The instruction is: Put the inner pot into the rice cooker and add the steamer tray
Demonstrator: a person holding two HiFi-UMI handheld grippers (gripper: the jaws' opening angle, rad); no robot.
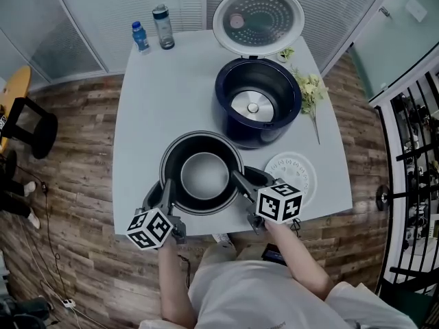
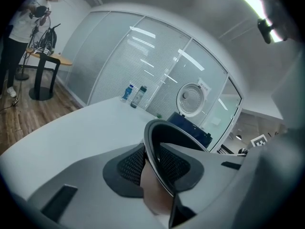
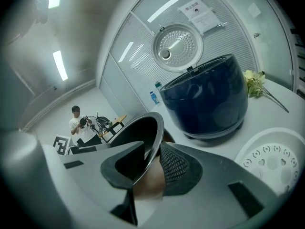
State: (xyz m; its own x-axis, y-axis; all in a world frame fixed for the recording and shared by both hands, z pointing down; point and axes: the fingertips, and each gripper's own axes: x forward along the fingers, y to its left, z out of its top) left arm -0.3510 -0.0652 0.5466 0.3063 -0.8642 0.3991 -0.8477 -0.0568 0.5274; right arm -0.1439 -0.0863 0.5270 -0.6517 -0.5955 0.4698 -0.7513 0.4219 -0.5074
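At the upper left of the head view two bottles (image 1: pixel 152 31) stand on the white table (image 1: pixel 158 94); their labels are too small to read. Lower left, the left gripper (image 1: pixel 167 192) is clamped on the left rim of the inner pot (image 1: pixel 204 175). Its own view shows the thin rim caught between the meshed pads (image 2: pixel 131 167), one inside the pot and one outside. The pot sits upright near the table's bottom edge, in front of the rice cooker (image 1: pixel 257 101) and apart from it. The right gripper (image 1: pixel 241 181) grips the pot's opposite rim the same way, the rim pinched between its pads (image 3: pixel 178 168).

The cooker stands open, its lid (image 1: pixel 258 19) raised behind it. At lower right the white steamer tray (image 1: pixel 296 170) lies flat on the table, partly hidden behind the right gripper's marker cube. Flowers (image 1: pixel 309 86) lie right of the cooker. In the right gripper view a paper notice (image 3: pixel 200 11) on the glass wall bears print too blurred to read.
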